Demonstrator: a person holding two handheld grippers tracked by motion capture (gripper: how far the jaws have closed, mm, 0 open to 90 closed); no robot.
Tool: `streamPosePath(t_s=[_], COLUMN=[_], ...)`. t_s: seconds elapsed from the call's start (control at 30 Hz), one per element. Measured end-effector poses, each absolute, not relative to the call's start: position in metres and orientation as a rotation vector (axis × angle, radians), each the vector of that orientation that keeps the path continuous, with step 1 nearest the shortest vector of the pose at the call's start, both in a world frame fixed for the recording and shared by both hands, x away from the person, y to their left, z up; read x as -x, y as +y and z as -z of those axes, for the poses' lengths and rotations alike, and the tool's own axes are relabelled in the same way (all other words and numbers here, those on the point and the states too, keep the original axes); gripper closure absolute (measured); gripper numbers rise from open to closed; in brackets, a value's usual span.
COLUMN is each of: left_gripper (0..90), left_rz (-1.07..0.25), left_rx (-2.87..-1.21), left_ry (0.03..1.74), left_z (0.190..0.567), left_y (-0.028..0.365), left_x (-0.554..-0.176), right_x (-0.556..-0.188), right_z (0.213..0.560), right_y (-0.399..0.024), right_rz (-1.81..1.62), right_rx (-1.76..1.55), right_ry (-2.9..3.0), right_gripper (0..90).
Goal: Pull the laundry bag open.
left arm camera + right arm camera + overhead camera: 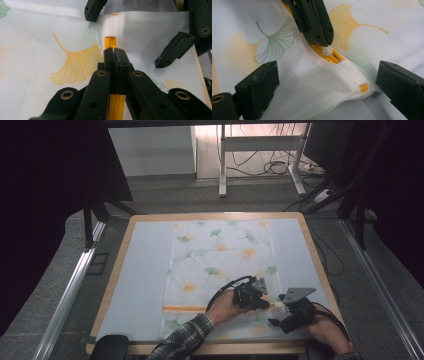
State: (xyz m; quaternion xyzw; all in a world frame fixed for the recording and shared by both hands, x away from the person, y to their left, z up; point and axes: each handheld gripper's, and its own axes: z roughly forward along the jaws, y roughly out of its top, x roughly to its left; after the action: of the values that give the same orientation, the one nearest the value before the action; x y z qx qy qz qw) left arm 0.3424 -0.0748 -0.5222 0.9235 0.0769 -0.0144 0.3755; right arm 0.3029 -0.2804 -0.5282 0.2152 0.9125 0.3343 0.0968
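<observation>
At the near right end of the mesh laundry bag on the worktop, your left gripper pinched the yellow zipper's pull while your right gripper straddled the bag's corner, jaws spread. Pulling before clamping could bunch the mesh.
</observation>
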Motion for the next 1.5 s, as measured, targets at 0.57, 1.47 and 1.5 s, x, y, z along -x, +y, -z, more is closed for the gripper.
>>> streamPosePath(t_s=[0.57, 1.47, 1.5], left_gripper=[90.0, 90.0, 90.0], left_rz=[0.047, -0.039, -0.035], left_rx=[-2.387, -2.408, -2.407], left_ry=[0.173, 0.189, 0.192], left_z=[0.517, 0.518, 0.519], left_y=[-0.063, -0.060, -0.058], left_x=[-0.341, -0.336, -0.336], right_x=[-0.303, -0.307, -0.307], right_z=[0.528, 0.519, 0.519], right_y=[-0.281, -0.278, -0.279], right_rz=[-0.999, -0.898, -0.904], right_rx=[-0.645, -0.731, -0.732], right_ry=[2.694, 2.699, 2.696], right_gripper=[6.2, 23.2, 23.2])
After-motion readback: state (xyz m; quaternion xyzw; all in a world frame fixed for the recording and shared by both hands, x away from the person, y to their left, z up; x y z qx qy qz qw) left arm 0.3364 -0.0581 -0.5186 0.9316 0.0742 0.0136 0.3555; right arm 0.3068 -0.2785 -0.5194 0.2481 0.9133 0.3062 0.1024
